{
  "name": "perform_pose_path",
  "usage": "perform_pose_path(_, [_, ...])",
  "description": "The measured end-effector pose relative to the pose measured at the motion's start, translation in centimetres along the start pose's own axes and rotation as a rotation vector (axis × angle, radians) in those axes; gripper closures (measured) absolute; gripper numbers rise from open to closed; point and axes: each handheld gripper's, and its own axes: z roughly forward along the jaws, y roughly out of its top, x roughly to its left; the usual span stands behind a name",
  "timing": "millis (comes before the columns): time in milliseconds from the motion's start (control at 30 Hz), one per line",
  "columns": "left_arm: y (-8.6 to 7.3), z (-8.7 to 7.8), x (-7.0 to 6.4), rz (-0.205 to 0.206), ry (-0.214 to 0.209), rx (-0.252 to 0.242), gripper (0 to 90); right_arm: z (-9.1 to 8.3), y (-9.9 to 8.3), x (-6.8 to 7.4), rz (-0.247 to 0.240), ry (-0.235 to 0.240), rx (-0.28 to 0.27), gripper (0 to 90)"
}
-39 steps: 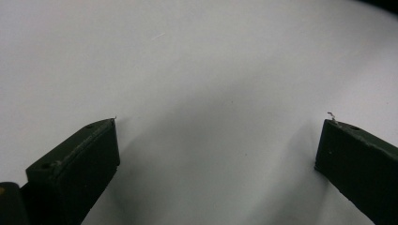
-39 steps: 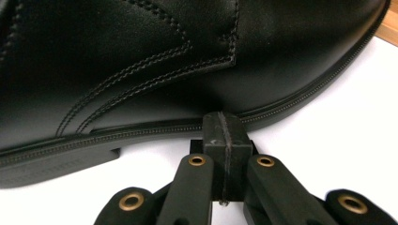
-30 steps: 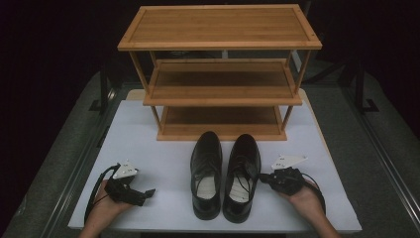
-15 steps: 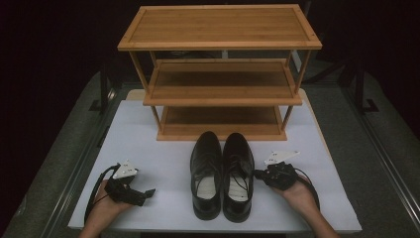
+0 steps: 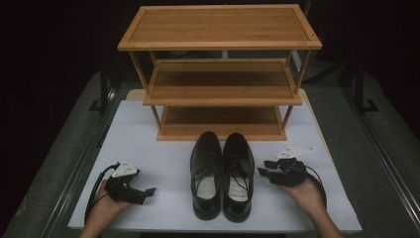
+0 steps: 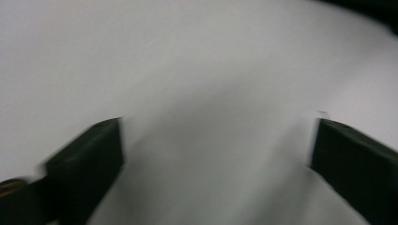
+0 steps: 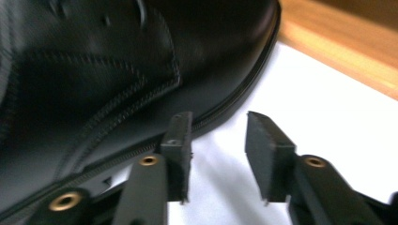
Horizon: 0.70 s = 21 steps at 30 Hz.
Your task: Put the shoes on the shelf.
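Two black leather lace-up shoes stand side by side on the white table, toes toward the rack: the left shoe (image 5: 206, 173) and the right shoe (image 5: 238, 173), which touch along their length. My right gripper (image 5: 261, 169) lies just right of the right shoe, open, with nothing between its fingers. In the right gripper view, my right gripper (image 7: 218, 145) has one jaw close against the sole edge of the right shoe (image 7: 94, 79). My left gripper (image 5: 148, 192) rests at the front left, apart from the shoes. It is wide open over bare table (image 6: 216, 154).
A three-tier bamboo shoe rack (image 5: 220, 74) stands at the back of the white table (image 5: 148, 134), its bottom shelf (image 5: 220, 121) just beyond the shoe toes. A strip of the rack's wood (image 7: 338, 47) is close ahead. Dark floor surrounds the table.
The right gripper pushed the right shoe leftward until it lay straight against the left shoe, then drew back slightly to the right. The left gripper has stayed put.
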Motion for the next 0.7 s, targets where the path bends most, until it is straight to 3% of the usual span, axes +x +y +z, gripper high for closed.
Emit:
perform_pose_path(233, [2.7, -1.2, -1.6, -0.011, -0.048, -0.084, 17.2, -1.6, 0.5, 0.4, 0.004, 0.013, -0.053, 53.0])
perform_pose_path(333, [4.0, -1.6, -2.5, -0.007, -0.069, -0.118, 22.5, -2.1, 0.8, 0.8, -0.02, 0.008, -0.064, 53.4])
perform_pose_path(700, [9.1, -2.0, -5.5, 0.06, -0.15, -0.208, 37.0, -2.7, 2.5, 2.9, -0.046, 0.071, -0.108, 53.1])
